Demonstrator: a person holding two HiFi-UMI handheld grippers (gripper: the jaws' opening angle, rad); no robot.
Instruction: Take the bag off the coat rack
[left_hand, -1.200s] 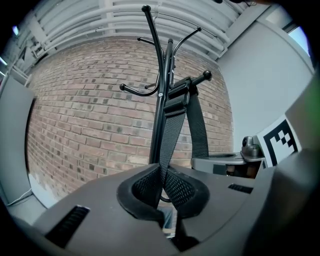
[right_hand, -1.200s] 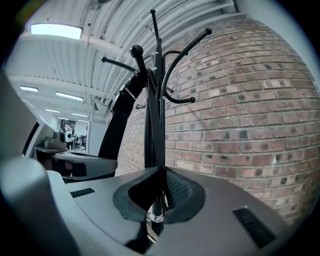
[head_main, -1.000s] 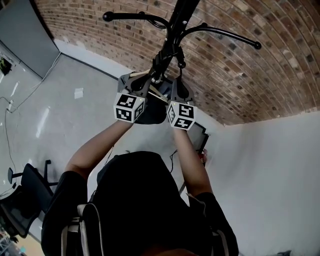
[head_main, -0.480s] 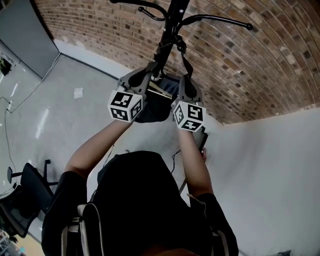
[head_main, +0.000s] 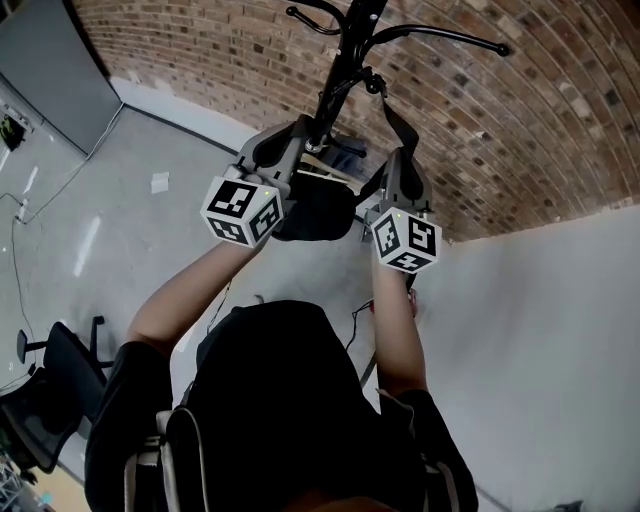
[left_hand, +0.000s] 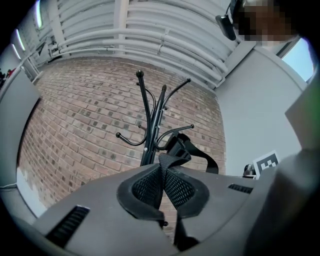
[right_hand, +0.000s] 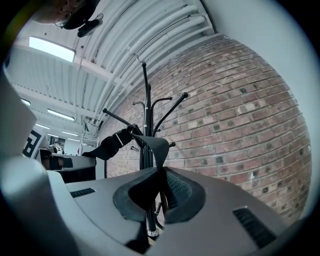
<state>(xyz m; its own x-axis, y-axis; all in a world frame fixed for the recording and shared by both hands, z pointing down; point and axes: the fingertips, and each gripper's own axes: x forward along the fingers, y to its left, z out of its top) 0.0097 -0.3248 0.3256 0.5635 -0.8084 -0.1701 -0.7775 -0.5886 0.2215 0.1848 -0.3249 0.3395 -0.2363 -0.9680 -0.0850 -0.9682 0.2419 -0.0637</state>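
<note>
The black coat rack (head_main: 338, 70) stands before the brick wall, its hooks spread at the top. A black bag (head_main: 315, 205) hangs low beside its pole, between my two grippers. The bag's strap (head_main: 392, 115) rises to a lower hook and comes down on the right. My left gripper (head_main: 300, 140) is shut on the strap (left_hand: 161, 175), close to the pole. My right gripper (head_main: 396, 152) is shut on the other run of the strap (right_hand: 159, 167), out to the right of the pole. In both gripper views the strap runs up from the jaws towards the rack (left_hand: 150, 125) (right_hand: 146, 110).
A brick wall (head_main: 500, 140) is behind the rack, with a white wall (head_main: 540, 340) to the right. A black office chair (head_main: 50, 385) stands at lower left. A cable (head_main: 20, 215) and a scrap of paper (head_main: 158, 184) lie on the grey floor.
The grippers have drawn apart: the right one has swung right and lower with the strap, the left one slightly left. The strap now stretches out from the hook.
</note>
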